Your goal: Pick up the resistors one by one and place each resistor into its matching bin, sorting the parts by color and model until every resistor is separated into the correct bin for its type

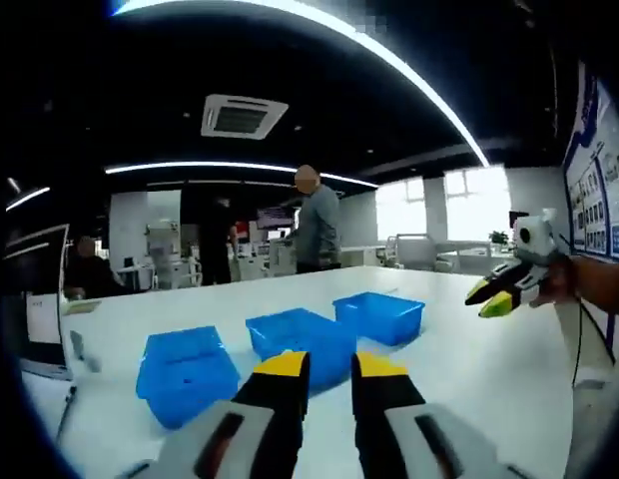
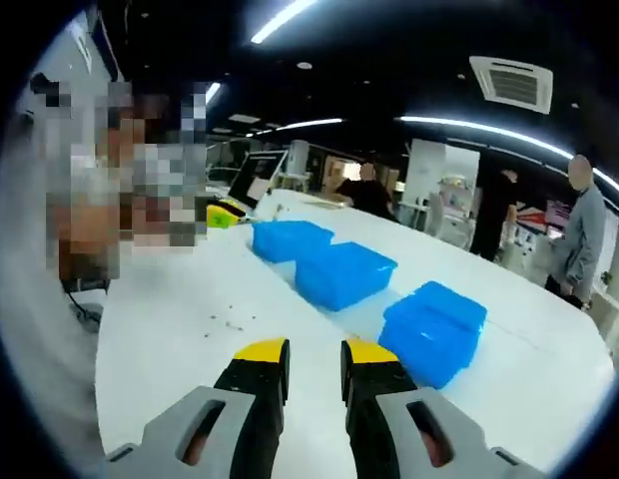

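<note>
Currently your left gripper (image 1: 331,367) and right gripper (image 2: 313,357) both hover over the white desk (image 2: 190,299) — fingers narrowly parted, holding nothing. Three blue bins (image 2: 346,274) sit in a row ahead. Small resistors (image 2: 228,321) lie scattered on the desk — near the right gripper, apart from the bins.

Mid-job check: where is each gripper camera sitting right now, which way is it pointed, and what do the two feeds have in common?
Left gripper view: rides the left gripper, looking across the white table at three blue bins; the right gripper enters at right, held in a hand.
Right gripper view: rides the right gripper, facing the bins from the other side, with small specks, possibly resistors, on the table.
Shared: table, bins, standing people behind.
</note>
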The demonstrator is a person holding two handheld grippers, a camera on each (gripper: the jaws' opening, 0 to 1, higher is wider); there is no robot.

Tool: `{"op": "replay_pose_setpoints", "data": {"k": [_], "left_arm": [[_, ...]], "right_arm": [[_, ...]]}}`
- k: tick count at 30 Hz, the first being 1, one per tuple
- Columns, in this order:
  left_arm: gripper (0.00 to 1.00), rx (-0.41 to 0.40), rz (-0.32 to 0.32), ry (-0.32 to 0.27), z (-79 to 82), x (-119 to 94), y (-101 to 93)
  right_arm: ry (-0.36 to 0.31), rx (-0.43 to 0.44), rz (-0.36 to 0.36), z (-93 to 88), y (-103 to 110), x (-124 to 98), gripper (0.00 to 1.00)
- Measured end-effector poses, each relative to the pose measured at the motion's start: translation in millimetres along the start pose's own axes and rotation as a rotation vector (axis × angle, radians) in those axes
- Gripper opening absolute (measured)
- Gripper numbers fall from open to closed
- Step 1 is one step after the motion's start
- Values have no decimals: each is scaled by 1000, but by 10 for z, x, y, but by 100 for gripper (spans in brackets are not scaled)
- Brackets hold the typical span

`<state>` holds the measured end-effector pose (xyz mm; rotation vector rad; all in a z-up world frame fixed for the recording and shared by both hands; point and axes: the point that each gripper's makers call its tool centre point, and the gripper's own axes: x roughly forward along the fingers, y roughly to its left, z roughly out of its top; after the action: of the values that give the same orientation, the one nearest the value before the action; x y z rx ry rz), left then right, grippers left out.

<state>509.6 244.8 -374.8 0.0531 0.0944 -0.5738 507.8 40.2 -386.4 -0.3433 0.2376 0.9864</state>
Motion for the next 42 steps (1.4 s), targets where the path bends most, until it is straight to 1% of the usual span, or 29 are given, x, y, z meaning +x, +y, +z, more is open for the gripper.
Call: {"op": "replay_pose_setpoints", "data": {"k": [2,4,7,9,11,12,14,15,18,19,20,23,25,26,28,33,34,35,38,40,42], "left_arm": [[20,-16,12,3,-32,-78,0],[20,-28,19,3,-63,-147,-18],[20,-12,19,16,-118,-201,-59],[20,1,28,33,-169,-233,-63],[20,12,29,44,-209,-263,-72],[20,13,32,50,-234,-282,-74],[20,16,38,57,-268,-303,-77],[20,23,41,63,-294,-319,-83],[20,26,52,67,-330,-355,-78],[20,21,55,66,-336,-365,-75],[20,9,59,63,-344,-381,-69],[20,1,70,67,-372,-422,-51],[20,-5,83,66,-382,-457,-17],[20,-10,91,67,-390,-478,8],[20,-16,104,66,-401,-508,46],[20,-27,113,68,-426,-539,90],[20,-29,112,72,-438,-540,95],[20,-31,112,74,-453,-538,103],[20,-37,107,82,-484,-520,109],[20,-38,103,84,-488,-509,107],[20,-36,100,82,-486,-499,111]], "right_arm": [[22,-32,52,43,70,108,23],[65,-101,114,84,161,238,23],[140,-213,251,92,367,408,23],[198,-295,350,59,515,512,22],[245,-342,409,11,564,594,22],[272,-381,446,-12,617,641,22],[316,-429,523,-63,730,725,22],[354,-464,570,-111,784,774,21],[431,-553,646,-207,821,903,20],[440,-561,654,-218,828,915,20],[468,-595,684,-246,859,966,19],[538,-625,762,-311,985,1032,16],[563,-636,779,-335,1027,1067,14],[595,-644,788,-374,1026,1084,13],[603,-653,788,-387,1029,1141,13],[669,-654,808,-475,1008,1133,9],[666,-635,830,-476,1054,1122,5],[670,-638,822,-485,1054,1139,5],[669,-655,829,-465,1054,1098,5],[645,-643,829,-425,1075,1088,5],[616,-633,809,-369,1064,1092,5]]}}
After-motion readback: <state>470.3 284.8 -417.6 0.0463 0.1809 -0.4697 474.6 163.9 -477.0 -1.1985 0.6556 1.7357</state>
